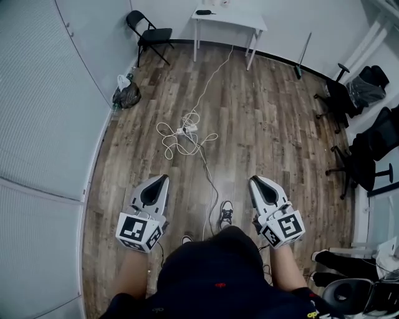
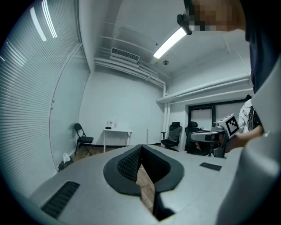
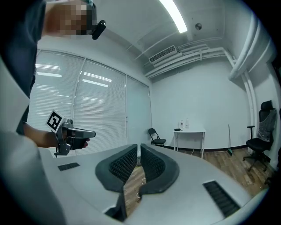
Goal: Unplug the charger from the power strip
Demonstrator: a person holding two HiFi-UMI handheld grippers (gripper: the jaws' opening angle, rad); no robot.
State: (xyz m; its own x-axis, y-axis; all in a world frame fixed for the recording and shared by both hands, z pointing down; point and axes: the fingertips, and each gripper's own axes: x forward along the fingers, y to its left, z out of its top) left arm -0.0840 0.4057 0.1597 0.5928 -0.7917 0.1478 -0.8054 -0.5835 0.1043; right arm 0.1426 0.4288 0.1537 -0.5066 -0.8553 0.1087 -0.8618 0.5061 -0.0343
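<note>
Head view looks down on a wood floor (image 1: 262,124) with a white table (image 1: 227,17) at the far wall, so I'll place everything off that table. Black office chairs (image 1: 368,149) sit well off to the table's right, along the side wall. A black folding chair (image 1: 149,34) stands just left of the table, and a dark bag (image 1: 126,93) slumps against the left wall, a bit nearer the camera than that chair.

Both tools are held well back from the table, at the near end of the room, about level and pointing toward it. The left gripper (image 1: 163,178) is clenched, pads together at the tips with nothing caught between them. The right gripper (image 1: 254,180) is the same, closed and empty, only a thin slit showing between its ridged pads.

A white cord (image 1: 215,68) runs from under the table across the floor and ends in a loose tangle roughly halfway between the table and the grippers. The strip (image 1: 186,130) lies in that tangle, well apart from both tools. The little white lump on it is probably the charger (image 1: 192,127), though it's too small from up here to be sure it's plugged in.
</note>
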